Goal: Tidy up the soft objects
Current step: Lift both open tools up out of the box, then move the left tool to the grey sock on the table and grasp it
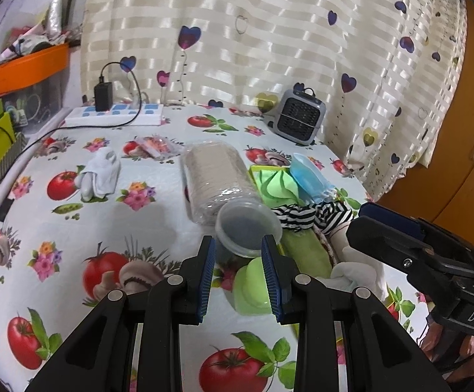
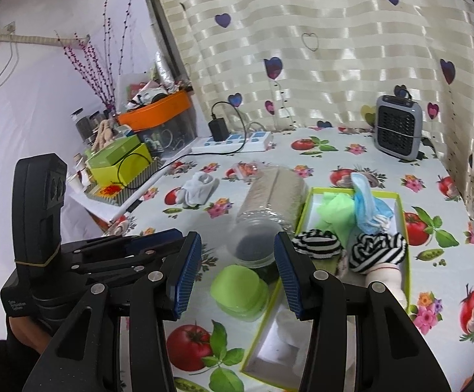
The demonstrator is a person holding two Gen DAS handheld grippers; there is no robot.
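A shallow green-rimmed box [image 2: 403,228] on the table holds soft things: a green cloth [image 2: 333,210], a blue face mask [image 2: 366,205], black-and-white striped socks [image 2: 379,251] and a white cloth [image 2: 286,326]. The striped socks also show in the left wrist view [image 1: 312,215]. A white sock [image 1: 101,173] lies loose at the far left, also in the right wrist view [image 2: 197,187]. My left gripper [image 1: 238,281] is open and empty over a green lid [image 1: 251,290]. My right gripper [image 2: 237,272] is open and empty above the same lid [image 2: 238,289].
A clear pack of beige pads [image 1: 214,179] lies beside the box, with a clear round tub [image 1: 248,228] in front of it. A small grey heater [image 1: 299,117], a power strip with charger [image 1: 116,112] and a small plastic packet [image 1: 155,147] stand further back. Cluttered boxes [image 2: 122,163] line the left edge.
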